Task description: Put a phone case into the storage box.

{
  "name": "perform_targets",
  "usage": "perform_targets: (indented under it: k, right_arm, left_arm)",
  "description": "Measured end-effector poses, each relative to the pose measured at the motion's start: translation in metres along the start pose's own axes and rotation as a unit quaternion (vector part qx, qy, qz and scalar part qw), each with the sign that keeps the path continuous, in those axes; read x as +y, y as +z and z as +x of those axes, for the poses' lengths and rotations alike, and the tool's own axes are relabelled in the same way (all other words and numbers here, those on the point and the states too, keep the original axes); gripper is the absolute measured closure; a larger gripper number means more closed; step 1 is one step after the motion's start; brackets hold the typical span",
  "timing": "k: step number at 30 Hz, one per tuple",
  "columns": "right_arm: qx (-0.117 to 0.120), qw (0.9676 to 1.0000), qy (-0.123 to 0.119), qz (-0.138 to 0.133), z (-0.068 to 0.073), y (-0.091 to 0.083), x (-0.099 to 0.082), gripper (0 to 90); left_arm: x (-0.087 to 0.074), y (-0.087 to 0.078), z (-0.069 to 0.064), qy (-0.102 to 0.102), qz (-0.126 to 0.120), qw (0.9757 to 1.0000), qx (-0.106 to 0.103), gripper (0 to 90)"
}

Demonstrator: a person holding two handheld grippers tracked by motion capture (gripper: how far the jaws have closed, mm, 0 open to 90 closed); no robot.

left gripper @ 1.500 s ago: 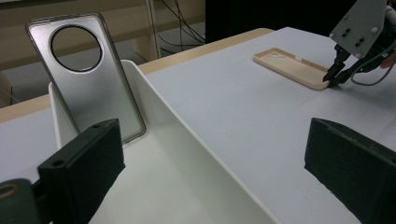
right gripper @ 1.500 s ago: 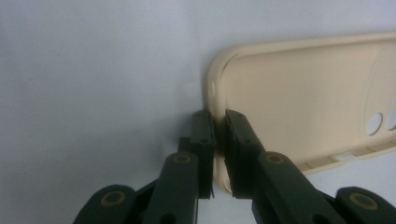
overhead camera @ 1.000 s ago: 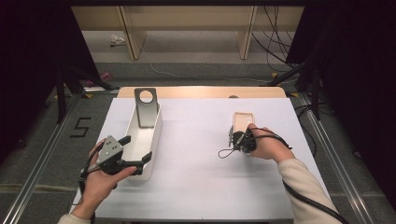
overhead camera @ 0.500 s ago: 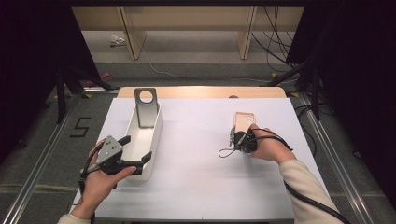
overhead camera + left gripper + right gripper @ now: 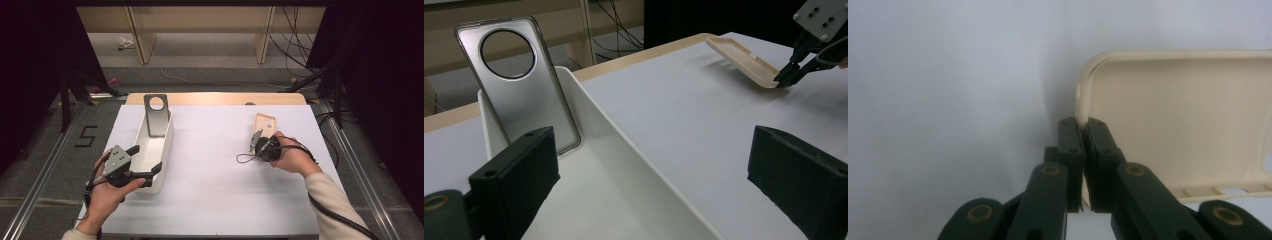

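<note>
Right gripper [image 5: 258, 145] pinches the beige case [image 5: 263, 126] by its near edge.
Case tilts up, far end near the table's [image 5: 210, 150] back edge. Left gripper [image 5: 145, 162], jaws wide, straddles the bin's [image 5: 162, 150] near corner; silver case [image 5: 156, 115] leans inside.

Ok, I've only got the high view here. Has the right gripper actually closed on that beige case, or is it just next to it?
Observer: It has closed. The right gripper view shows the right gripper shut on the side wall of the beige case, one jaw inside the rim and one outside.
Operator: Is the case lying flat?
Observer: No. In the left gripper view it is tilted, with a shadow under it on the table.
Operator: And the left gripper?
Observer: The left gripper is wide open, one jaw over the inside of the white tray and the other over the table.
</note>
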State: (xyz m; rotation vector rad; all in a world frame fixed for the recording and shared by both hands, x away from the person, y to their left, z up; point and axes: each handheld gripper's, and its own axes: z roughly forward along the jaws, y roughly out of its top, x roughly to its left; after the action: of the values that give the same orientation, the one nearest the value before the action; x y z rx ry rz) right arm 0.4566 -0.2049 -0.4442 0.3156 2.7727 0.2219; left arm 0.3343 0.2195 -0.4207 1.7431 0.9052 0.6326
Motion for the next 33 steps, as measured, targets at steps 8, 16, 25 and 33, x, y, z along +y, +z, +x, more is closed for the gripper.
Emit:
perform_targets:
  k: [8, 16, 25, 33]
  right_arm:
    - [0.005, 0.9980, 0.038, -0.051, 0.002, -0.011, -0.012, 87.5]
    - [0.013, 0.9886, 0.082, -0.126, 0.003, -0.027, -0.021, 87.7]
    - [0.030, 0.9809, 0.087, -0.171, 0.010, -0.036, -0.023, 87.8]
    - [0.042, 0.9769, 0.076, -0.195, 0.022, -0.044, -0.016, 87.8]
  left_arm:
    - [0.001, 0.000, 0.000, 0.001, 0.000, 1.0000, 0.000, 5.8]
    - [0.000, 0.000, 0.000, 0.000, 0.000, 1.0000, 0.002, 5.9]
    - [0.001, 0.000, 0.000, 0.001, 0.000, 1.0000, 0.002, 6.2]
    - [0.001, 0.000, -0.001, 0.002, -0.001, 1.0000, 0.002, 6.3]
